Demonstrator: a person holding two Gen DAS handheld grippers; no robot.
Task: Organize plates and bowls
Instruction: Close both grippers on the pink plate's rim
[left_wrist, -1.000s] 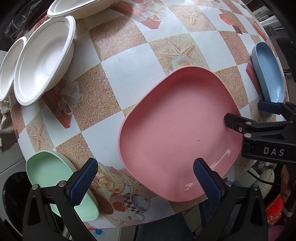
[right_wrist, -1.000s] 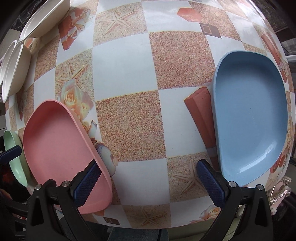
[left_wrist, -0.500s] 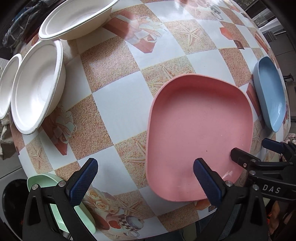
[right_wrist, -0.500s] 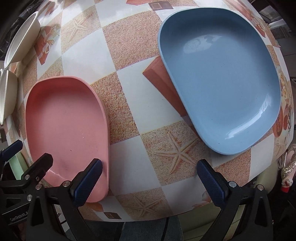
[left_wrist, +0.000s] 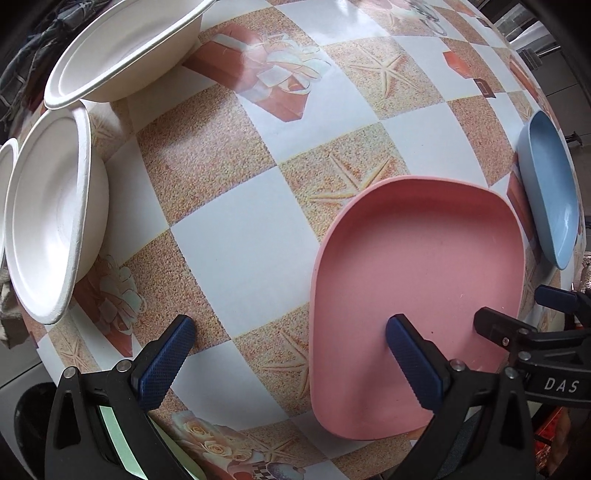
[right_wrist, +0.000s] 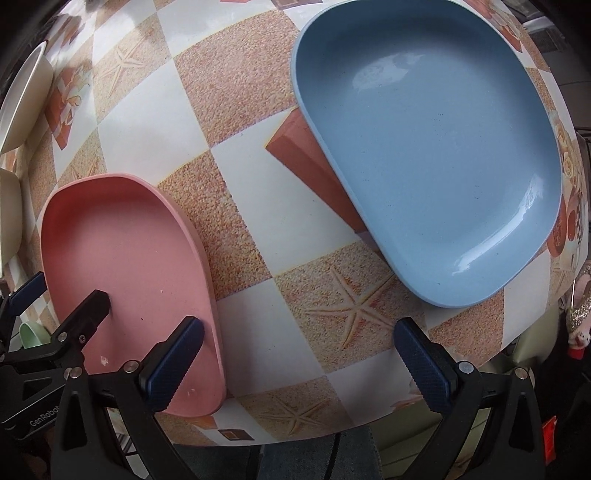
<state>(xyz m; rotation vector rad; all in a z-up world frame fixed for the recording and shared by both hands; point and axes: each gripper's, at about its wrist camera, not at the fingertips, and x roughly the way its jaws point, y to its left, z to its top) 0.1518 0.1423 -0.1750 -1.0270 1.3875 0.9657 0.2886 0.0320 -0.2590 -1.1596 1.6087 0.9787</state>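
Observation:
A pink plate (left_wrist: 417, 295) (right_wrist: 125, 280) lies on the checked tablecloth near the front edge. To its right lies a blue plate (left_wrist: 550, 192) (right_wrist: 436, 155). My left gripper (left_wrist: 290, 363) is open: its right finger hangs over the pink plate's inside, its left finger over bare cloth. My right gripper (right_wrist: 299, 365) is open too, its left finger above the pink plate's right rim and its right finger below the blue plate. Neither holds anything. A green plate (left_wrist: 114, 443) (right_wrist: 31, 332) peeks out under the left gripper.
White bowls (left_wrist: 48, 229) (left_wrist: 122, 51) stand along the table's left and far-left side, with a third rim at the frame edge. The table's front edge (right_wrist: 332, 424) runs just ahead of both grippers. The other gripper's black frame (left_wrist: 524, 332) (right_wrist: 74, 332) crosses each view.
The left view has swung left, so the pink plate now sits right of centre and the bowls look nearer. The right view has turned toward the blue plate. Both grippers stayed open.

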